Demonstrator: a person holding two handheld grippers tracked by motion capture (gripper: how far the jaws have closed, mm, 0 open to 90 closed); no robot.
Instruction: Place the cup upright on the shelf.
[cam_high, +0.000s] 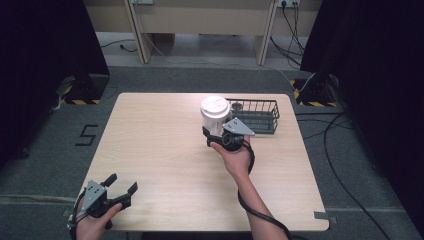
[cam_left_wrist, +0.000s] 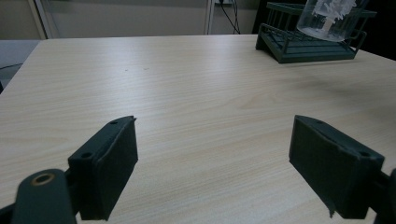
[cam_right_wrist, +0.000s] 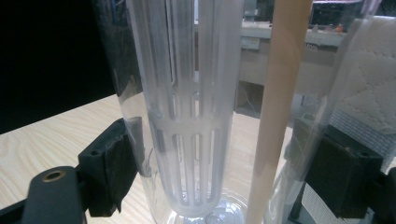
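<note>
A clear plastic tumbler (cam_high: 215, 114) with a white lid and a white slotted insert (cam_right_wrist: 194, 116) is held a little above the table, just left of a dark wire basket (cam_high: 260, 116). My right gripper (cam_high: 220, 136) is shut on it; in the right gripper view the two black pads (cam_right_wrist: 116, 158) press its clear wall from both sides around the gripper's middle (cam_right_wrist: 223, 129). The left gripper view shows the tumbler (cam_left_wrist: 329, 18) hanging in front of the basket (cam_left_wrist: 303, 46). My left gripper (cam_high: 122, 182) rests open at the table's near left corner, nothing between its jaws (cam_left_wrist: 215, 126).
The light wooden table (cam_high: 165, 150) is bare across its left and middle. A small round dark object (cam_high: 236, 106) lies in the basket's left end. Black curtains stand at both sides, and cables run over the floor at the right.
</note>
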